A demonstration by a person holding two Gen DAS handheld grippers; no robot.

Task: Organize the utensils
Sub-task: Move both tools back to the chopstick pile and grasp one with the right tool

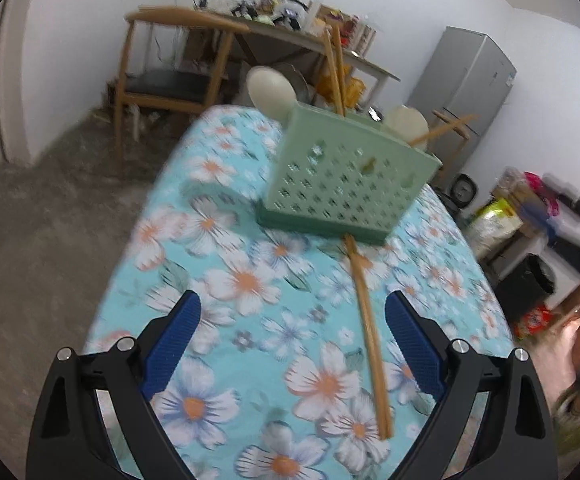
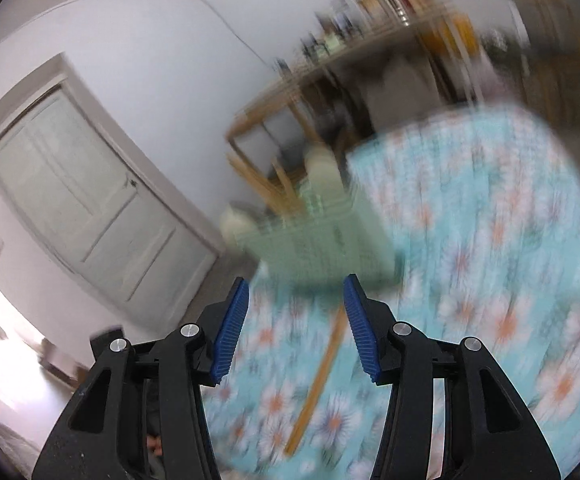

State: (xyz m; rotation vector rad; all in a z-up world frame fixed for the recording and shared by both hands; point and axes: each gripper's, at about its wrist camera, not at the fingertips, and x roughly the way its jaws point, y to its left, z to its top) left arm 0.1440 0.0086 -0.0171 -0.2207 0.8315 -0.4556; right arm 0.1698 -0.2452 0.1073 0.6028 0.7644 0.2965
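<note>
Both the left gripper [image 1: 292,322] and right gripper [image 2: 296,312] gape empty; chopsticks [image 1: 366,332] lie on the table [image 1: 217,280], seemingly touching the basket [image 1: 346,184].

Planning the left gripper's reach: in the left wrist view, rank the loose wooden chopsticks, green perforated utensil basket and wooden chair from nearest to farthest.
1. Loose wooden chopsticks, on the cloth between the left gripper fingers, toward the right one.
2. Green perforated utensil basket, ahead on the table.
3. Wooden chair, beyond the table, left.

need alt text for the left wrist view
An open left hand-held gripper hovers over wooden chopsticks lying on a floral tablecloth. Behind them stands a green perforated utensil basket holding chopsticks and pale spoons.
</note>
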